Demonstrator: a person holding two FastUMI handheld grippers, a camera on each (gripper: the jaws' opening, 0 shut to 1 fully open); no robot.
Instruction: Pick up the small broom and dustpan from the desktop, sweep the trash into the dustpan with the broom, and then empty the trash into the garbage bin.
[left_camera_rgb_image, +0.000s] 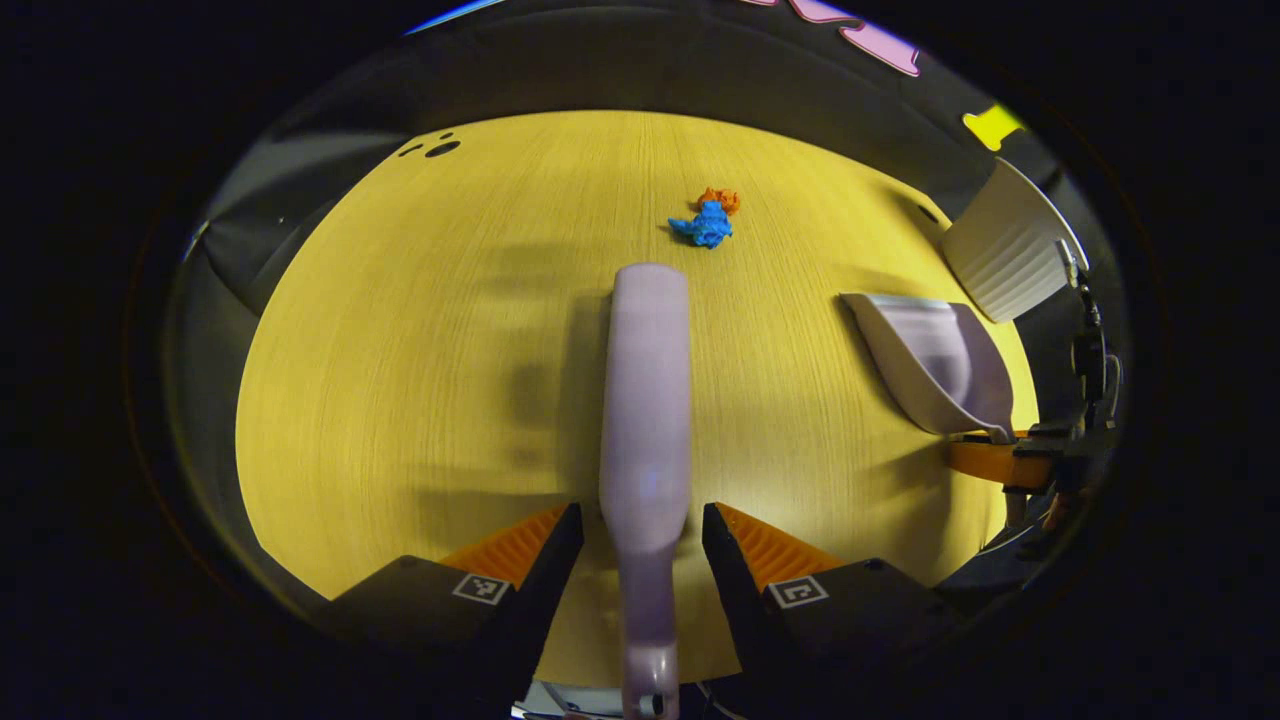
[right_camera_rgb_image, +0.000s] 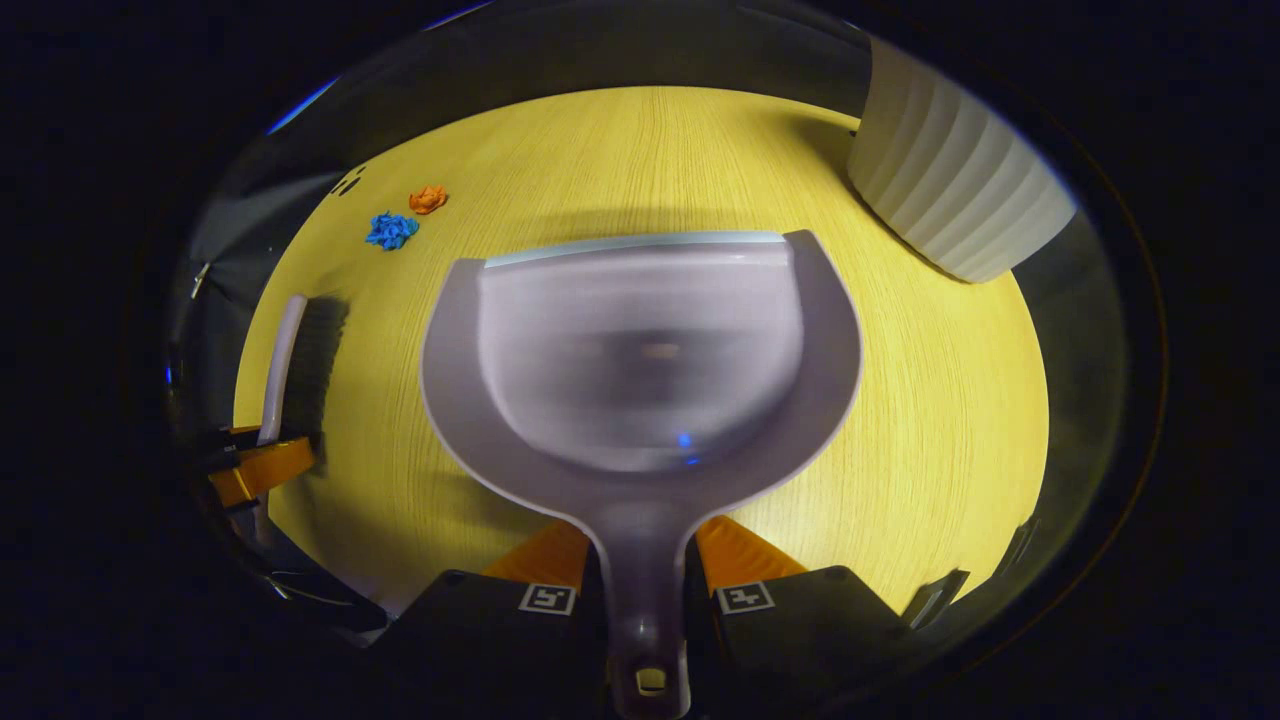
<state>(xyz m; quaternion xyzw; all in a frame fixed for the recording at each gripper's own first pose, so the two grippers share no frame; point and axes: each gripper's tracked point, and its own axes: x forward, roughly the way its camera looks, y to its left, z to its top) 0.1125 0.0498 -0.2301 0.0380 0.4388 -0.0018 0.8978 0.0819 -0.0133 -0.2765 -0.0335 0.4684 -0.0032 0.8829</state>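
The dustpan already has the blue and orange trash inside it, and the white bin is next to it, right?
Not quite. The dustpan is empty in the right gripper view; the blue trash and orange trash lie on the desk beyond the broom. The white bin is beside it.

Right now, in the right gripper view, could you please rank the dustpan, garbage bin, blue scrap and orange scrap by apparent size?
1. dustpan, though nearness to the camera inflates it
2. garbage bin, partly cut off
3. blue scrap and orange scrap: tiny, too alike to rank
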